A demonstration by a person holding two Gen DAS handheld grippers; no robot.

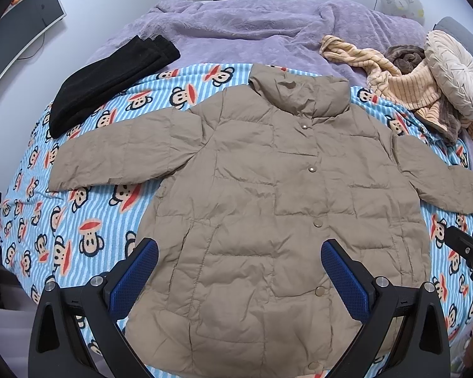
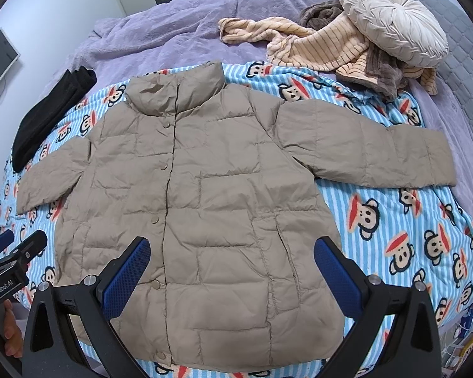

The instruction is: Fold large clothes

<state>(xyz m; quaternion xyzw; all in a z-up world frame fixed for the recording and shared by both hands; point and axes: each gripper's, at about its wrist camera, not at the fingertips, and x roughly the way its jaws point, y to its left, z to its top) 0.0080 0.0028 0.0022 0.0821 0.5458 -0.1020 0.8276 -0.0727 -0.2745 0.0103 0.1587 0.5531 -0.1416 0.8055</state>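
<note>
1. The bed point(image 1: 268, 41), under a purple fleece cover with a blue striped monkey-print blanket point(image 1: 88, 220) on top, carries everything.
2. The beige quilted puffer jacket point(image 1: 261, 195) lies flat on that blanket, front up, snaps closed, both sleeves spread wide.
3. It looks light, puffy and probably slick, so I'd pinch a sleeve cuff or the hem corner, not the padded middle.
4. Open blanket on both sides leaves room to swing the sleeves in; the hem sits near the bed's edge.
5. The folded black garment point(image 1: 110, 85) and the striped tan fleece pile point(image 1: 403, 85) lie well apart.
6. The left hand-held gripper point(image 1: 239, 267) and right hand-held gripper point(image 2: 233, 264) hover above the hem, jaws wide apart, holding nothing.
</note>
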